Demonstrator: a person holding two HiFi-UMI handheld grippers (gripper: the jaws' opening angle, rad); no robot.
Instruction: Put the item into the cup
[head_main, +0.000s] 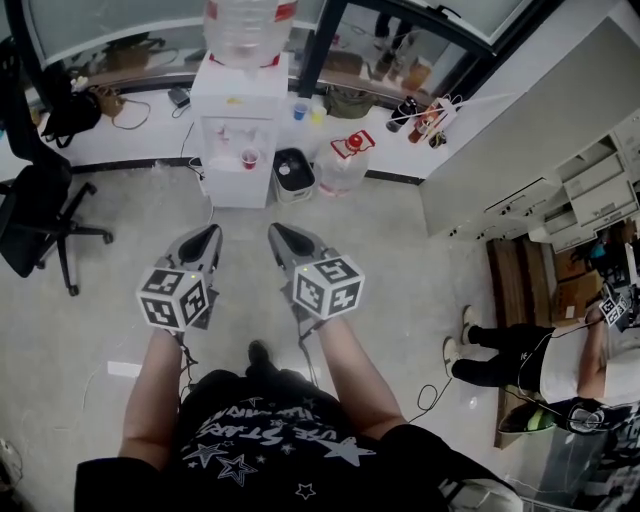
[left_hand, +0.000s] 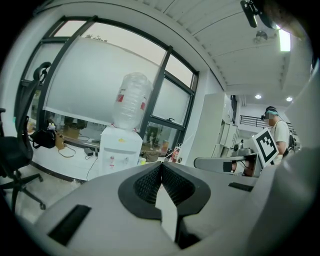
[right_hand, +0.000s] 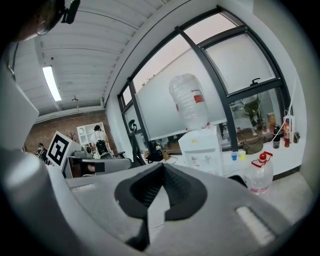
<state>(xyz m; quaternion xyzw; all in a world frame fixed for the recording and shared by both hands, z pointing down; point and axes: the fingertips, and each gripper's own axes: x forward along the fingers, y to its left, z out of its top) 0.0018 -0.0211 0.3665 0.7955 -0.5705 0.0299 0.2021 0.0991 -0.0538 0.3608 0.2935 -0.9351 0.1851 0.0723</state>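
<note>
Right now I stand on a pale grey floor facing a wall of big windows, with a long white ledge running under them. A white water dispenser stands against that ledge with a clear upturned bottle on top. A black office chair is off to my left. Another person sits well to my right by a dark wooden desk. A clear water jug with a red cap sits on the floor just right of the dispenser.

I hold both grippers out in front of me at waist height, side by side and pointing toward the dispenser. My left gripper has its jaws pressed together with nothing between them, and my right gripper is the same, tips meeting on empty air. Each carries its marker cube near my wrist.

As for cups, a small red cup stands in the dispenser's recess, and a blue cup and a yellow cup sit close together on the ledge beside it. All are well apart from my grippers. I cannot tell which one the task means, nor which thing is the item.
</note>
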